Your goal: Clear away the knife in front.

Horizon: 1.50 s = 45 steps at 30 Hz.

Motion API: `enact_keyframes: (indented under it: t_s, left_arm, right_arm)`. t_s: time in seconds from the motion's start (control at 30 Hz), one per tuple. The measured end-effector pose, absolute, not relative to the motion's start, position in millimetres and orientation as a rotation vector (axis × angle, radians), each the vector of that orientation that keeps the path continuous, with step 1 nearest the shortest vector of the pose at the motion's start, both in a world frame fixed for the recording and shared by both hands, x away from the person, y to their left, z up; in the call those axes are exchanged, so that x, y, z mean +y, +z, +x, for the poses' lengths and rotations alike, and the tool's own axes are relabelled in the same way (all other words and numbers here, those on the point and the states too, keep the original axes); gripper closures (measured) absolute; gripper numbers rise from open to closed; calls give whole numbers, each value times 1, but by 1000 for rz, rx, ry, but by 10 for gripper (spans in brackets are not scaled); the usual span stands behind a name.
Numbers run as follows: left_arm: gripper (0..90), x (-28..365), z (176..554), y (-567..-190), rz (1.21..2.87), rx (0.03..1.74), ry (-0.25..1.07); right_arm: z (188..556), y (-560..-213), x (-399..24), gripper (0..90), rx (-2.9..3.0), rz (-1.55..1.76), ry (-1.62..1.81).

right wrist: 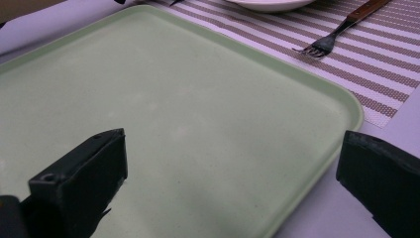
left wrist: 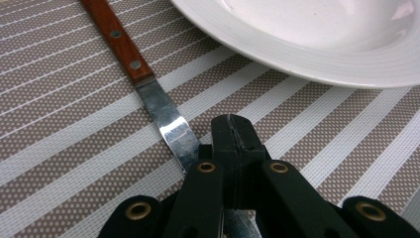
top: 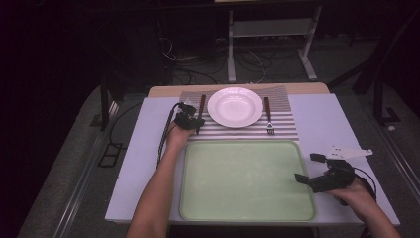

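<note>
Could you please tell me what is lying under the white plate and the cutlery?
A striped placemat lies under the plate, knife and fork. The plate covers the mat's middle, so that part stays hidden.

dark lab: floor cables (top: 247, 62), metal rack (top: 270, 29)

Right gripper (right wrist: 233, 183) jaws spread wide, hovering over near corner of pale green rectangular plastic tray (right wrist: 198, 124). Beyond it: brown-and-white striped woven placemat (right wrist: 376, 74) carrying a wooden-handled metal fork (right wrist: 341, 29) and white plate rim (right wrist: 270, 5). Pale worktop (right wrist: 317, 218) under tray.
</note>
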<state>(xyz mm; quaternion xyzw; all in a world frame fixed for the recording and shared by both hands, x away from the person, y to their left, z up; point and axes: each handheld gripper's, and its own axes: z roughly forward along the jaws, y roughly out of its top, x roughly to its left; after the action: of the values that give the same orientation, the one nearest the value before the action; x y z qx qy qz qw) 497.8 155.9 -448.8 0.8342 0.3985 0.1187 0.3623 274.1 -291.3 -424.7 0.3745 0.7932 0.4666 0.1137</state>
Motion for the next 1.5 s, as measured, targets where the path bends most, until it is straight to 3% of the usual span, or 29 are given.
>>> enact_keyframes:
  t_s: [1.13, 1.5]
  left_arm:
    - [892, 186, 496, -445, 2138, 1071, 335]
    - [736, 181, 504, -435, 2108, 1055, 357]
  right_arm:
    - [274, -425, -291, 0, 2327, 1097, 1369]
    - [274, -424, -291, 0, 2325, 1098, 1374]
